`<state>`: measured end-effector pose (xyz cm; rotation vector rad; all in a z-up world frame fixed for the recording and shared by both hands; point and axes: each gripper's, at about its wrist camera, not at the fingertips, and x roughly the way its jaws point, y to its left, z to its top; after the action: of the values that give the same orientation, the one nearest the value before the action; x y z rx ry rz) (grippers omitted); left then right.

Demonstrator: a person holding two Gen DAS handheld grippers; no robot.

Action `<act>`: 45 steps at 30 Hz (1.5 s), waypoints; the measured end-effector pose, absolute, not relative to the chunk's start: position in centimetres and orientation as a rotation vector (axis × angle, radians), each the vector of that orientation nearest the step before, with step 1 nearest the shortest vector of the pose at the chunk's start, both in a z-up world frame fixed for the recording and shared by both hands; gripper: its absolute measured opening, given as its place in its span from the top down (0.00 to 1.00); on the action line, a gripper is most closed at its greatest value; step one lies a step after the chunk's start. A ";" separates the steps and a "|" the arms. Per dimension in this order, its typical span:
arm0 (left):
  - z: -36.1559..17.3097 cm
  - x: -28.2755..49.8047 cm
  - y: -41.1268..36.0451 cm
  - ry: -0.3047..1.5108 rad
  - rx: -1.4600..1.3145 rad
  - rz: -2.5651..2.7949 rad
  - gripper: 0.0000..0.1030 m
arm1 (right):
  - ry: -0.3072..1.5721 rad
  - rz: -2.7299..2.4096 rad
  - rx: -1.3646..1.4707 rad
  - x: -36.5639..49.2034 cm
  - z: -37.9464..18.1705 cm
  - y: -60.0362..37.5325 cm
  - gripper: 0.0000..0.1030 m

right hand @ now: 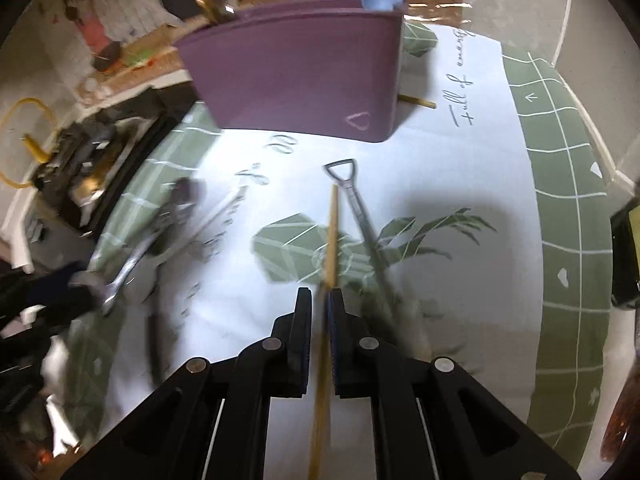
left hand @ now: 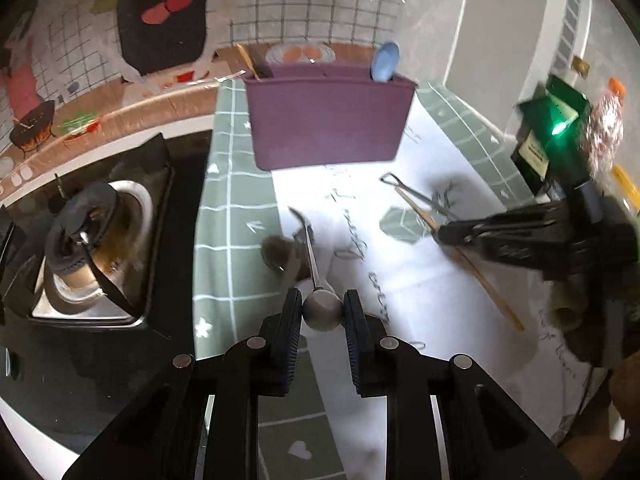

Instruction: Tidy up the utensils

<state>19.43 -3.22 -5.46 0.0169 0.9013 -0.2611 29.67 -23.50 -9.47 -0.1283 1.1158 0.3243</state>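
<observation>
A purple utensil bin [left hand: 326, 116] stands at the far side of the cloth; it also shows in the right wrist view [right hand: 296, 72]. A blue spoon [left hand: 385, 61] and a gold-headed utensil [right hand: 216, 10] stand in it. My left gripper [left hand: 322, 314] is shut on the ball end of a metal utensil [left hand: 312, 252] and holds it above the cloth. My right gripper [right hand: 320, 300] is shut on a wooden chopstick [right hand: 331, 232]. A metal shovel-handled utensil [right hand: 356, 204] lies on the cloth beside the chopstick.
A gas stove burner [left hand: 92, 236] sits to the left of the green-and-white cloth [left hand: 236, 200]. Another wooden stick [right hand: 416, 101] pokes out behind the bin. A black box with a green light [left hand: 556, 128] stands at the right.
</observation>
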 end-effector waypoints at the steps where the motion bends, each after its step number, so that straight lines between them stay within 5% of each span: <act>1: -5.2 19.4 -2.9 0.892 0.006 -0.256 0.78 | 1.120 0.315 -0.141 30.1 -9.9 -23.2 0.91; 16: -4.6 19.0 -1.8 0.873 -0.034 -0.241 0.78 | 0.973 0.360 0.009 27.0 -3.2 -25.6 0.94; 36: 7.6 23.1 -2.1 0.661 -0.069 -0.303 0.78 | 0.702 0.344 -0.004 27.5 4.8 -25.3 0.94; 45: 16.7 27.1 -1.8 0.464 -0.093 -0.319 0.78 | 0.342 0.350 0.008 30.4 16.5 -24.6 0.94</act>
<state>27.14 -1.79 16.74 -0.0929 0.4637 -0.3195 30.45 -24.61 16.54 0.0082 0.3424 0.3498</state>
